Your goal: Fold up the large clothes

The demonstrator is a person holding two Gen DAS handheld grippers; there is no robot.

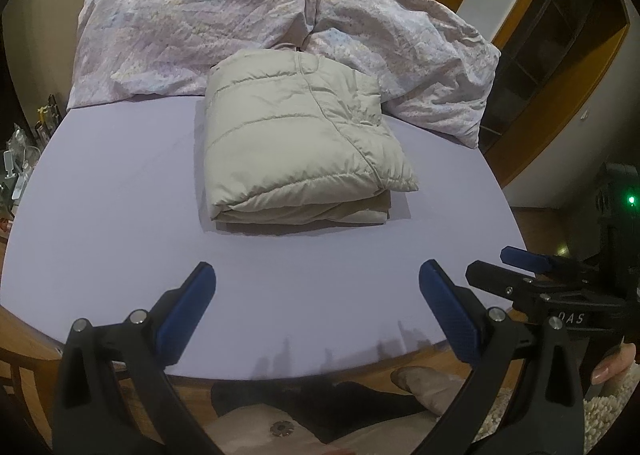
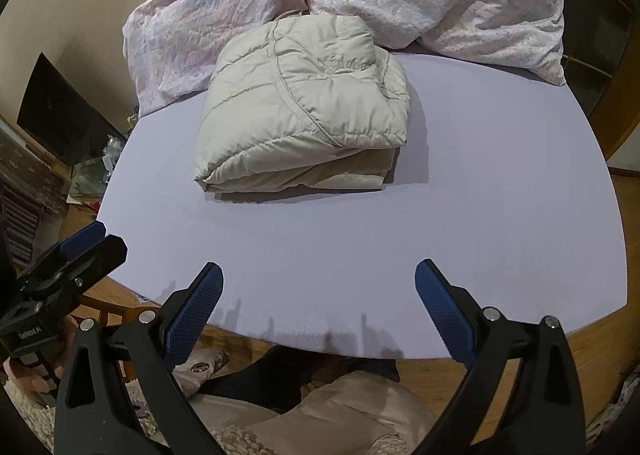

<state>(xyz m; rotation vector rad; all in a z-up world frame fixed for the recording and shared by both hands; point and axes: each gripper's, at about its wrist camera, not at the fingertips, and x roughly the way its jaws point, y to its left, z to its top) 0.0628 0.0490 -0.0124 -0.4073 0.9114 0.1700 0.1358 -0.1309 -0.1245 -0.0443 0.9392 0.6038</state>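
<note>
From the left wrist camera I see my left claw with its blue pads spread wide apart and nothing between them, hanging over the near edge of the bed. The folded jacket lies straight ahead and well apart from it, in the middle of the lilac sheet, its long axis running from near to far. Its stacked layers face me along the near edge. Beyond it a crumpled floral duvet touches its far end. The right claw shows at the right, low by the bed's edge, with a hand beneath it.

From the right wrist camera my right claw is likewise spread apart and empty above the near edge. Here the jacket sits ahead and slightly left, so I judge neither arm clearly nearer. The left claw shows at the left edge. The sheet between claws and jacket is bare, so nothing blocks a reach. The jacket looks fully folded to me; I judge only a tidy or press remains, if anything.
</note>
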